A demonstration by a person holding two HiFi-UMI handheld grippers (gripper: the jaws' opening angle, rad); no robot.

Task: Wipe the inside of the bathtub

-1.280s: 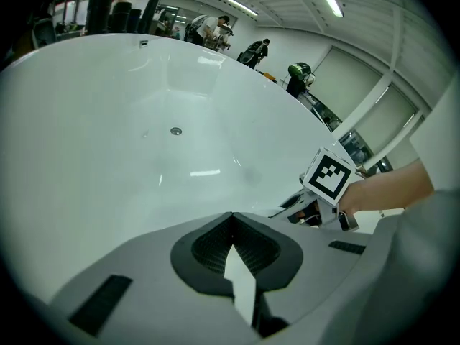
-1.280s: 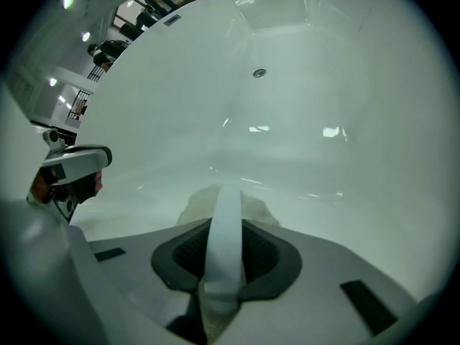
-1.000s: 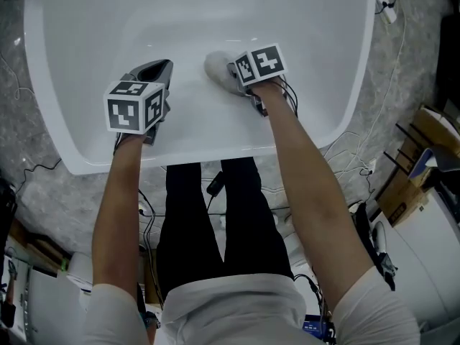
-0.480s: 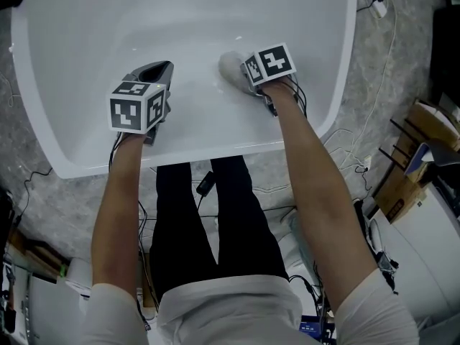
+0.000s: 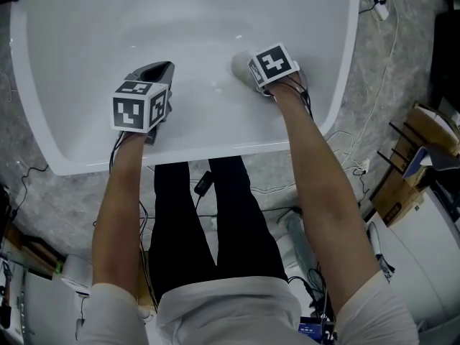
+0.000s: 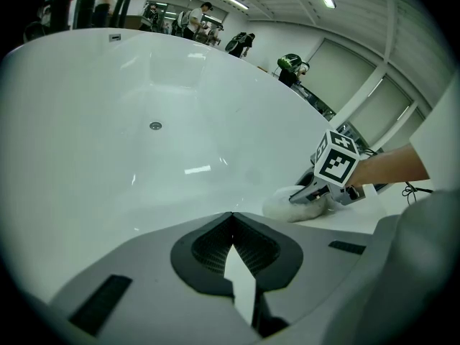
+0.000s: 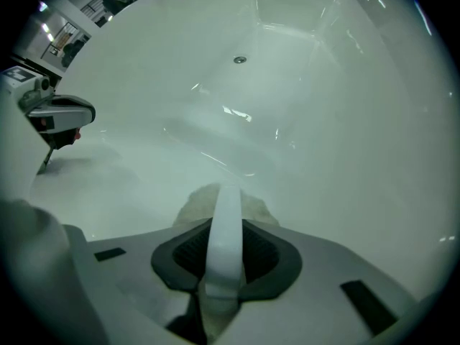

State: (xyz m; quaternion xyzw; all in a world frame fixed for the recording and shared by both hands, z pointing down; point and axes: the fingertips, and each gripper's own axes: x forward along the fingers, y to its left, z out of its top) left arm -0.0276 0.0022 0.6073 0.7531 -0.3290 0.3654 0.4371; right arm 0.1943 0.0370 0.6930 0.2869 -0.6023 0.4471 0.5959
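While the left gripper [image 5: 157,70] stays put with jaws together and empty, the right gripper [image 5: 251,72], pinching the white pad [image 5: 238,63], shifts right along the bathtub [image 5: 86,20] floor, extending the wiped strip.

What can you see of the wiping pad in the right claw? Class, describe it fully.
The wiping pad is a small, off-white, fluffy-looking lump. A smooth white strip of it runs between the jaws of the right claw, which are shut on it. The pad rests against the glossy inner slope of the bathtub, on the person's side.
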